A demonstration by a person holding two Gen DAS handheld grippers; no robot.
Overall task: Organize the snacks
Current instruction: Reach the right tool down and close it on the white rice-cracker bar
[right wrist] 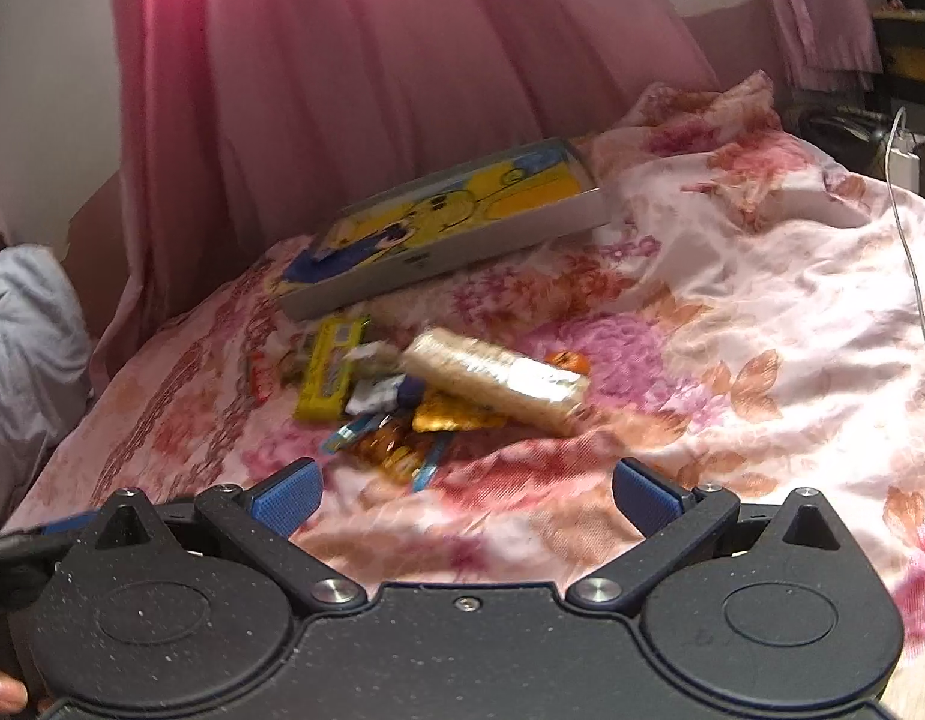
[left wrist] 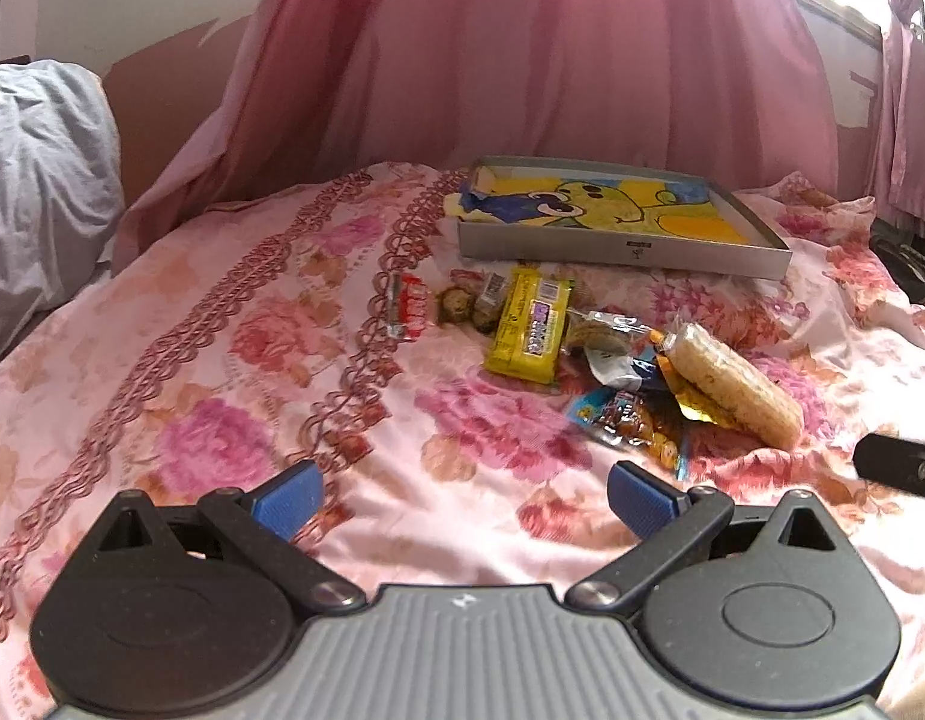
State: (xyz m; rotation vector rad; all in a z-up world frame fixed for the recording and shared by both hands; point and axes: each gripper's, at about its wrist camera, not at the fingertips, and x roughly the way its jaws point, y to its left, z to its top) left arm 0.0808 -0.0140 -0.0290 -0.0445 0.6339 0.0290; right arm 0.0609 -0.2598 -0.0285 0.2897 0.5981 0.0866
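Observation:
A heap of snacks lies on a floral bedspread. In it are a yellow bar pack (left wrist: 528, 327) (right wrist: 330, 372), a clear roll of pale biscuits (left wrist: 735, 381) (right wrist: 498, 378), a red-and-white candy (left wrist: 407, 312), round cookies (left wrist: 462, 303) and an orange-blue sweets bag (left wrist: 633, 420) (right wrist: 390, 447). Behind them sits a shallow grey box (left wrist: 618, 252) (right wrist: 438, 264) with a yellow cartoon lining. My left gripper (left wrist: 462, 498) hovers open short of the pile, its blue pads empty. My right gripper (right wrist: 465, 495) is open too, just before the sweets bag.
Pink curtains (left wrist: 522, 48) hang behind the bed. A grey pillow (left wrist: 36, 180) lies at the left. A white cable (right wrist: 912, 264) runs down the bedspread at the right. The other gripper's black edge (left wrist: 900, 465) shows at the right of the left wrist view.

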